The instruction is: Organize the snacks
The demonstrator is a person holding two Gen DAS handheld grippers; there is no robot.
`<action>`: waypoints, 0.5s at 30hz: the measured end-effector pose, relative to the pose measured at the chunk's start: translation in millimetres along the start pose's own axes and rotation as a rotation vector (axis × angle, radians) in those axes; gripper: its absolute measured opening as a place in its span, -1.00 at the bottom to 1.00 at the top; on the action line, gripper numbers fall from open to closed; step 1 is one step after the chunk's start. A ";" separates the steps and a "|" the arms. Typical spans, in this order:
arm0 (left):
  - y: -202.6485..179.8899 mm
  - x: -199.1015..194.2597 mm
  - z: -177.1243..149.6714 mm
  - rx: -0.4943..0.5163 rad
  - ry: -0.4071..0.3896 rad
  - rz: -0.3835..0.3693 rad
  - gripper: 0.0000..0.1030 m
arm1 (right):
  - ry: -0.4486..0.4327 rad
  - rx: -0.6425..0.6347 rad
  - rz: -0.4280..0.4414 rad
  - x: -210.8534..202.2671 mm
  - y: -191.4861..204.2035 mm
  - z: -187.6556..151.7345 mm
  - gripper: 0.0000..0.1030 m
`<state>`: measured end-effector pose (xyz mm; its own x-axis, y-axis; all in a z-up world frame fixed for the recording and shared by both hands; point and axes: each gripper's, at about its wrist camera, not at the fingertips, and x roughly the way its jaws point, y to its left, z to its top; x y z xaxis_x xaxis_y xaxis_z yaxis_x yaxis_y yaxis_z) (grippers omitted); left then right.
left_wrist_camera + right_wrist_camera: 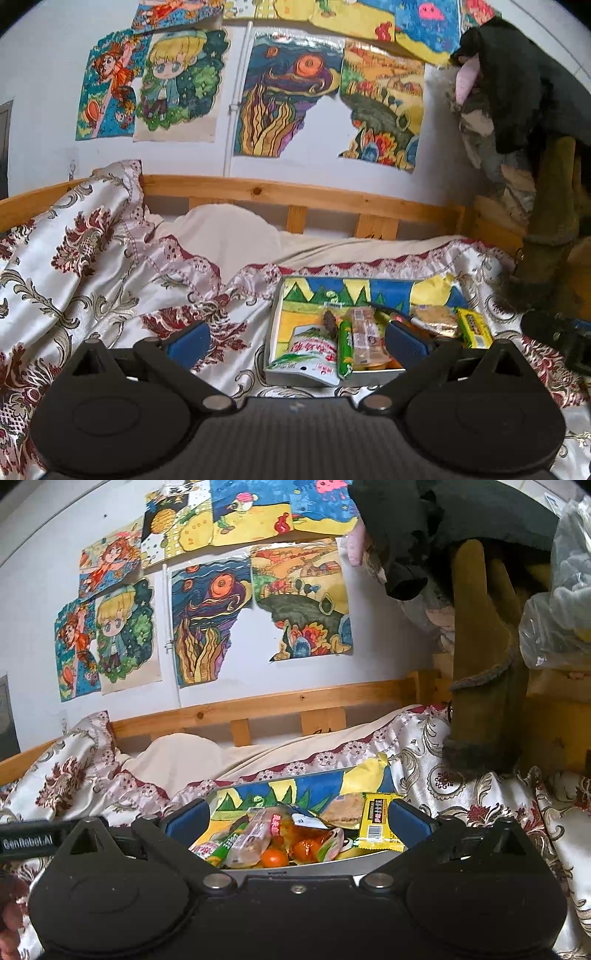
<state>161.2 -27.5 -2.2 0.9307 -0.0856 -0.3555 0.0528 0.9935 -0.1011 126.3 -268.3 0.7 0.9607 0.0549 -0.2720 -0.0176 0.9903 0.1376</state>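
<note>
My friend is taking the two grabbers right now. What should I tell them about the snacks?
Left tool: open, holding nothing, low over the bedspread just left of the tray.
Right tool: open, holding nothing, right at the tray's near edge, over the snacks.
Snacks: all in the tray on the bed. White pouch and green stick at the left, clear-wrapped bar beside them, orange candies in the middle, yellow packet at the right.
Done: every snack in view sits in the tray.
Left: they lie in a jumble; lining them up probably remains.
</note>
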 end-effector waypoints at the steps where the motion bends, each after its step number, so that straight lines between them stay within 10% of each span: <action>1: 0.6 -2.2 -0.4 0.000 -0.007 -0.002 0.99 | -0.006 -0.003 -0.004 -2.4 0.7 -0.5 0.98; 15: 5.1 -3.2 -18.4 -0.006 0.019 -0.010 0.99 | 0.002 0.002 -0.139 -19.5 -6.5 -22.0 0.99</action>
<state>151.8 -23.6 -18.7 0.9232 -0.0967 -0.3718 0.0596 0.9921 -0.1100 101.6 -273.1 -15.9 0.9533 -0.0828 -0.2905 0.1165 0.9881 0.1006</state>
